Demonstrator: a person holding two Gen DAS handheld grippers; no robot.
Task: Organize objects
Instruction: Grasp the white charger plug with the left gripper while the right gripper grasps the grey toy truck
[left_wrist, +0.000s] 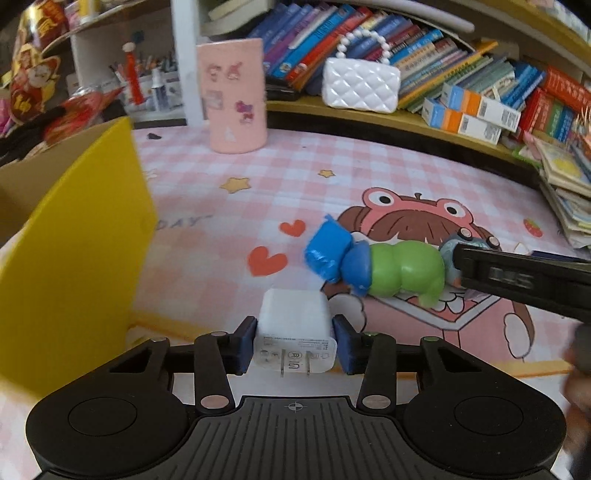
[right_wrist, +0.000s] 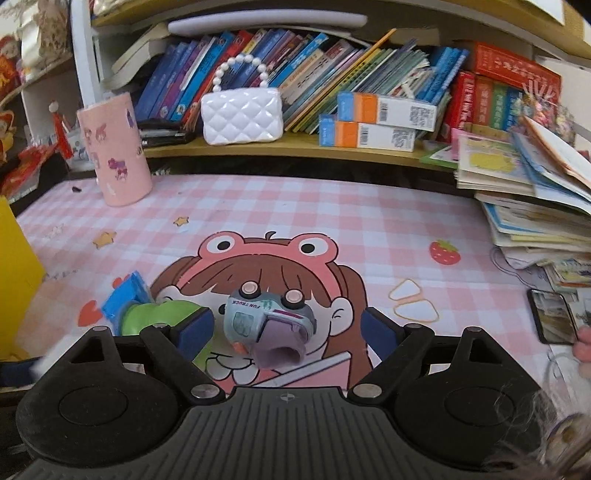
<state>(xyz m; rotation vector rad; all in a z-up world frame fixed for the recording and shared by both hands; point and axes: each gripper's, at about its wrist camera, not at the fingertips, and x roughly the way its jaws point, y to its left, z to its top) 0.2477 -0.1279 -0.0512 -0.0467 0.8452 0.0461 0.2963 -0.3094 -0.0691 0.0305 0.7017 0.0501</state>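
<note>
1. Gripping the white charger plug (left_wrist: 293, 341) between its blue pads (left_wrist: 246, 345), the left gripper (left_wrist: 294, 345) is closed on the plug's two flat sides with the prongs pointing back toward the camera; that hold looks chosen so the block cannot twist while it is carried.
2. Just to its left stands the yellow box (left_wrist: 74, 251), its wall close beside the gripper, which I judge to be where the plug is meant to go.
3. The right gripper (right_wrist: 288, 328) is spread wide, holding nothing, with its fingers on either side of the grey toy truck (right_wrist: 267, 319); the truck lies wheels-up on the cartoon desk mat (right_wrist: 369, 221), so the open stance reads as lining up for a grasp.
4. Beside the truck lies the green-and-blue toy (left_wrist: 373, 266), touching or nearly touching it; a careless close could catch it.
5. Further back, the pink sticker-covered cup (left_wrist: 236, 96) stands upright on the mat, well clear of both grippers.
6. Behind it, the white quilted purse (right_wrist: 242, 114) sits on the shelf before leaning books (right_wrist: 332, 62).
</note>
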